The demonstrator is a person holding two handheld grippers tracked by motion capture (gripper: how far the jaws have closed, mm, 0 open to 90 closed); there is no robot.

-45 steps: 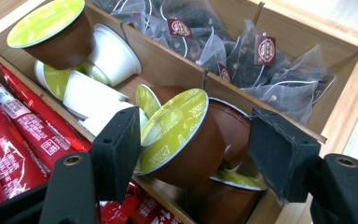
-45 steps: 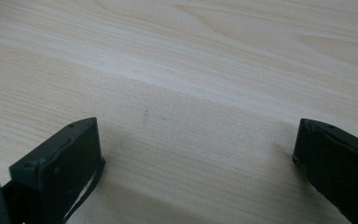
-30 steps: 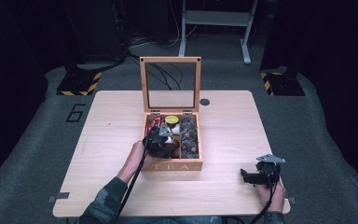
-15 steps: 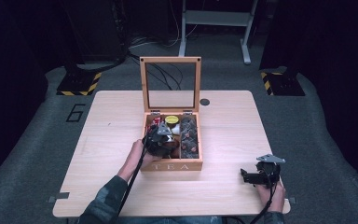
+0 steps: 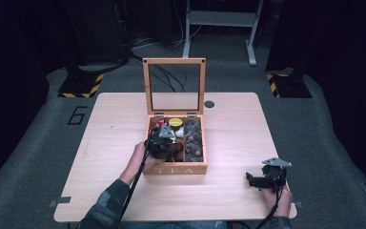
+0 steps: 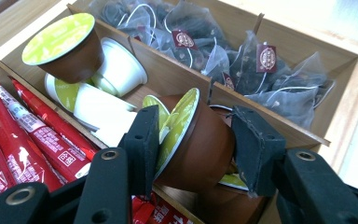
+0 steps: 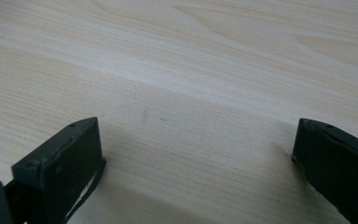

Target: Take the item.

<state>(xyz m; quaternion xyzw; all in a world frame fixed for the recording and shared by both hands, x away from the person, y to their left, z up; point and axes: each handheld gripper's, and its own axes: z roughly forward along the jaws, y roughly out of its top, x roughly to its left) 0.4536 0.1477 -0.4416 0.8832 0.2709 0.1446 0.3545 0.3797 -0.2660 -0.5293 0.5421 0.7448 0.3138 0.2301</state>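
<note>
My left gripper (image 6: pixel 193 147) is in the open wooden tea box with the glass lid (image 5: pixel 175 168), jaws clamped on a brown coffee capsule with a green foil lid (image 6: pixel 193 140), in the middle compartment. Looks like a pick in progress. Next I'd lift straight up, clear of the wooden divider (image 6: pixel 177 77). My right gripper (image 7: pixel 193 158) hangs wide over the pale wooden table (image 7: pixel 214 56), holding nothing.

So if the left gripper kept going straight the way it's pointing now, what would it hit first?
The left gripper already has a brown capsule with a green lid between its jaws, so that comes first. Beyond it is the wooden divider, then the tea bags, though depth is hard to judge.
</note>
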